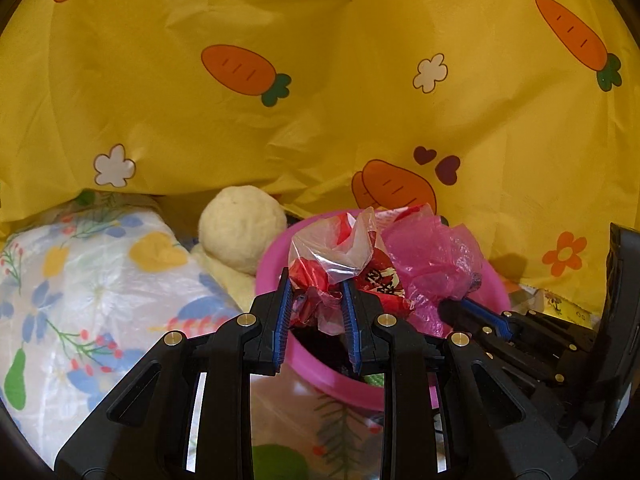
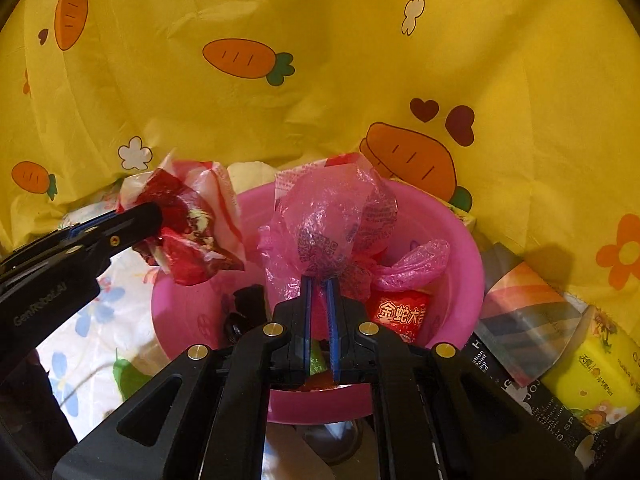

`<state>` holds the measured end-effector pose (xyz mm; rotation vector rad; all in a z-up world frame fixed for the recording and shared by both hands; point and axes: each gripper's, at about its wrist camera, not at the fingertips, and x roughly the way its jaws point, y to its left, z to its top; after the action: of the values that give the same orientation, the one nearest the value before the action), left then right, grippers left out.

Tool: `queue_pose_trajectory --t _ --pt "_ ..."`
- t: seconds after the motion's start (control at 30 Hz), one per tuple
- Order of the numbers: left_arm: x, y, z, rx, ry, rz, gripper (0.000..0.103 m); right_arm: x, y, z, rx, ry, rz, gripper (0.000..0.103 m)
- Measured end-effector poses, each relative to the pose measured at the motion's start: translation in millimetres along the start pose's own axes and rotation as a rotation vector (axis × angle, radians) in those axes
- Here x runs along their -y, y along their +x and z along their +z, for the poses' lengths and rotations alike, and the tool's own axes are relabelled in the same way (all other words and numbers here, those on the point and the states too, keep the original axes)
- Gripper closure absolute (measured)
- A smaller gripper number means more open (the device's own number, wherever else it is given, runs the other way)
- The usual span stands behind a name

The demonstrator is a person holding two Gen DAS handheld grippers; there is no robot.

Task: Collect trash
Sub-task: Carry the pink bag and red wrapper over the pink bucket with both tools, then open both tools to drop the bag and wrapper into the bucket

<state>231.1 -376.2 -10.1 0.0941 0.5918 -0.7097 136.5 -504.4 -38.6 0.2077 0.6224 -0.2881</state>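
A pink basin (image 1: 320, 372) (image 2: 460, 256) holds trash. My left gripper (image 1: 316, 292) is shut on a crumpled red and clear wrapper (image 1: 340, 256) and holds it over the basin's left rim; the wrapper also shows in the right wrist view (image 2: 188, 220). My right gripper (image 2: 319, 282) is shut on a pink plastic bag (image 2: 332, 224) and holds it above the basin; the bag also shows in the left wrist view (image 1: 432, 252). A red packet with Chinese writing (image 2: 402, 314) lies inside the basin.
A yellow carrot-print cloth (image 1: 320, 100) hangs behind. A floral cloth (image 1: 100, 280) covers the surface at left, with a cream plush toy (image 1: 240, 236). At right lie a striped box (image 2: 520, 308), a dark box (image 2: 532, 396) and a yellow tissue pack (image 2: 600, 368).
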Motion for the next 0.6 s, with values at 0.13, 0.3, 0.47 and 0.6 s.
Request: queue_pose_trajectory --t 0.13,0.3,0.47,0.6 --pt "5.5 20.6 -6.8 -0.04 0.013 -0.03 0.079 5.9 -1.9 -3.4 0.009 -0.011 -0.01 0.094" --pt "3.8 29.9 -12.6 -0.078 0.003 -0.061 0.068 13.3 -11.2 -8.8 0.048 -0.009 -0.022 0.056" --pt "-4.9 18.5 -16.0 -0.056 -0.004 -0.037 0.031 21.8 -29.6 -11.0 0.109 0.027 -0.017 0.035" --pt "-17.2 4.9 -18.9 -0.05 -0.031 -0.02 0.023 28.0 -46.3 -12.8 0.156 0.07 0.005 0.028"
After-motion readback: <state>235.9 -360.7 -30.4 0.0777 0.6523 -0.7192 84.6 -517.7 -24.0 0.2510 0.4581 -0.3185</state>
